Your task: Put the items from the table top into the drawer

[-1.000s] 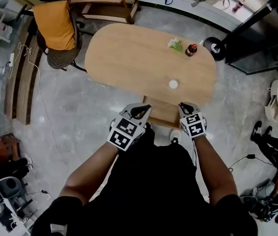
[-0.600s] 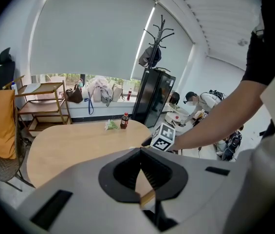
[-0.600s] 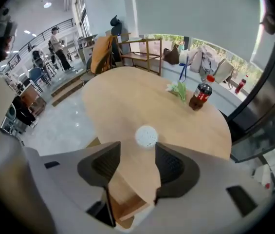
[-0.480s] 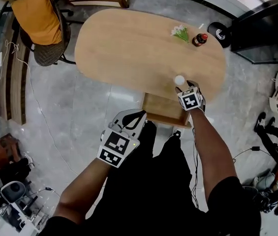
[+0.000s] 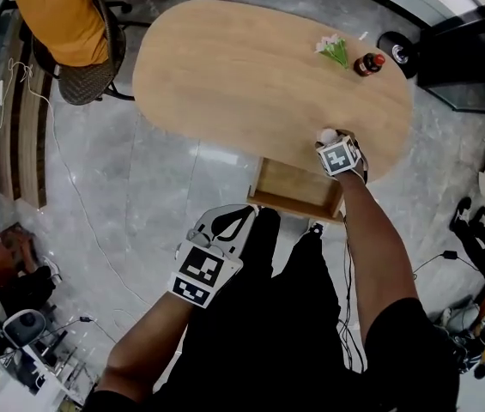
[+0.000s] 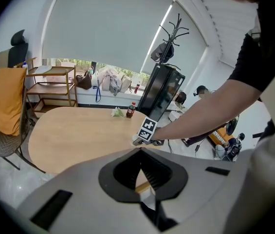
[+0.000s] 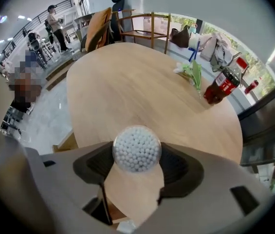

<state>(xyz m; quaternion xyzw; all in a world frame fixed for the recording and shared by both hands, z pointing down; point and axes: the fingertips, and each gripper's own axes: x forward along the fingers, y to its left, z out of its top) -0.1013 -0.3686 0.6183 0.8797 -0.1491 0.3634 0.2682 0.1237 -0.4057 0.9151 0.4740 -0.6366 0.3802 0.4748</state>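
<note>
A round clear tub of white cotton swabs [image 7: 137, 148] stands near the front edge of the oval wooden table [image 5: 242, 75]. My right gripper [image 5: 335, 144] points steeply down over the tub [image 5: 328, 136]. Its jaws are opening and stand on either side of the tub without pressing on it. The open wooden drawer [image 5: 298, 191] juts out under the table edge, just left of that arm. My left gripper [image 5: 244, 213] hangs shut and empty in front of the person's legs, away from the table. A red-capped bottle [image 5: 369, 63] and a green-and-white bunch [image 5: 335, 50] stand at the table's far right.
A chair draped in orange cloth [image 5: 62, 15] stands at the table's far left end. Cables trail over the grey floor [image 5: 139, 204]. A black cabinet [image 6: 159, 94] and a coat stand rise beyond the bottle [image 6: 130, 110]. The right gripper view shows the bottle [image 7: 223, 87] and the bunch [image 7: 193, 72].
My right gripper has gone from in front of the drawer out over the table edge and down around the swab tub. The left gripper has drawn back toward the body.
</note>
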